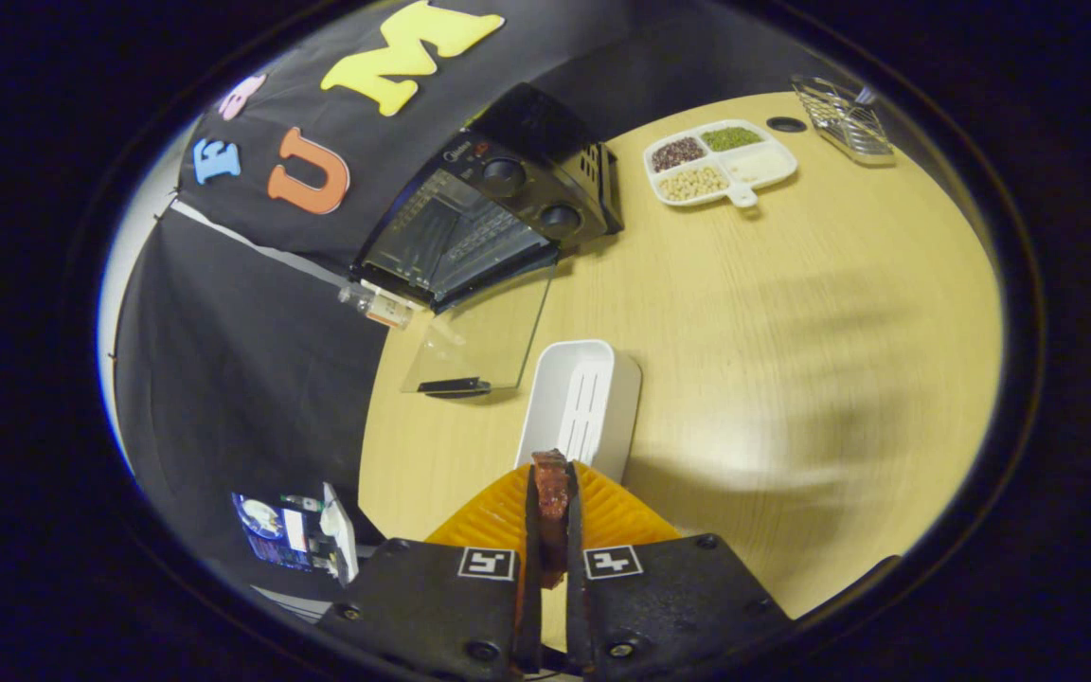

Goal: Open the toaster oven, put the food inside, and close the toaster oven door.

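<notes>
Gripper view: gripper (550, 516) clamped on reddish food piece (550, 493), above orange tray (498, 516). Toaster oven (489, 223) beyond, glass door (484, 336) already down. Next: carry food forward into cavity, clearing white dish (583, 403).

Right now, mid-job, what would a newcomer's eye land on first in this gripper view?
First the gripper, its fingers shut on a reddish-brown piece of food held just above an orange ribbed tray. Beyond them sits a white tray, and past that the black toaster oven with its glass door folded down open onto the wooden table. Farther off lies a divided dish of beans and grains.
</notes>
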Available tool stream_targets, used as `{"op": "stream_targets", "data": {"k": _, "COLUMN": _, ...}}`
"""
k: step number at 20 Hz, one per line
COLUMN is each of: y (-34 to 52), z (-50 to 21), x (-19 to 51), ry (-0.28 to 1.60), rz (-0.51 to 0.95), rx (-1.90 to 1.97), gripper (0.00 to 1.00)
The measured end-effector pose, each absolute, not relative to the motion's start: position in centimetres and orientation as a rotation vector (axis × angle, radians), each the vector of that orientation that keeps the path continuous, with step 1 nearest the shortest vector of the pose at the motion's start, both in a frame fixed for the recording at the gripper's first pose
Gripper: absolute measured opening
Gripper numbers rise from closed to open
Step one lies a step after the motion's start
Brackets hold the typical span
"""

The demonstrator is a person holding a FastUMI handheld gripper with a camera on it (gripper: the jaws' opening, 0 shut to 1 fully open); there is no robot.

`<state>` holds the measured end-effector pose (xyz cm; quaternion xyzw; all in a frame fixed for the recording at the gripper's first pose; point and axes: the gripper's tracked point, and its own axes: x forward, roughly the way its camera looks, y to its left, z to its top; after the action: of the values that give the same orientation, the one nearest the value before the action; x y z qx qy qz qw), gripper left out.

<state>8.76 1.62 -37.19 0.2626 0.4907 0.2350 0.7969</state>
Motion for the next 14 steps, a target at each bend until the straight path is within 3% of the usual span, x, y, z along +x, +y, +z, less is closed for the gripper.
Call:
{"op": "stream_targets", "data": {"k": 7, "y": 6.2, "z": -30.4, "x": 10.4, "ry": 0.897, "rz": 0.459, "rx": 0.733, "gripper": 0.13}}
{"op": "stream_targets", "data": {"k": 14, "y": 14.3, "z": -28.7, "x": 16.0, "ry": 0.655, "rz": 0.289, "rx": 1.024, "gripper": 0.13}}
